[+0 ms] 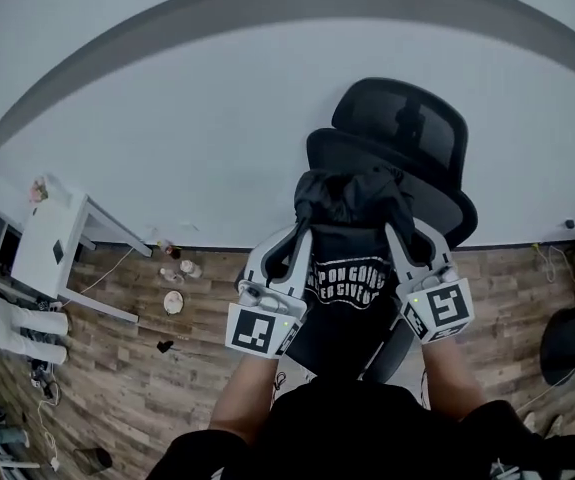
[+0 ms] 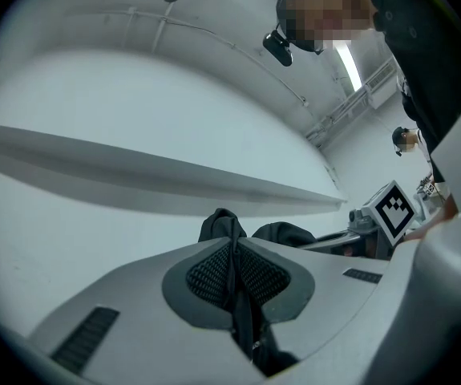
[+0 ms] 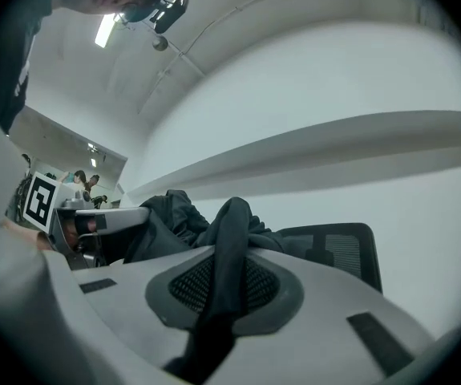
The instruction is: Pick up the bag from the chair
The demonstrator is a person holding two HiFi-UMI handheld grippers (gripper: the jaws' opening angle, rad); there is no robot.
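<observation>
The left gripper (image 1: 300, 236) at 9 o'clock and the right gripper (image 1: 399, 233) at 3 o'clock both squeeze their jaws tight on the black bag (image 1: 347, 200), with the chair (image 1: 412, 128) at 12 o'clock.

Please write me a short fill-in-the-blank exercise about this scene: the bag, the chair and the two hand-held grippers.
1. The bag and the chair are both ____ in colour.
2. Counting the left hand-held gripper and the right hand-held gripper, ____ grippers are shut on the bag's fabric.
3. The floor looks like ____ planks.

Missing words: black; two; wooden
</observation>
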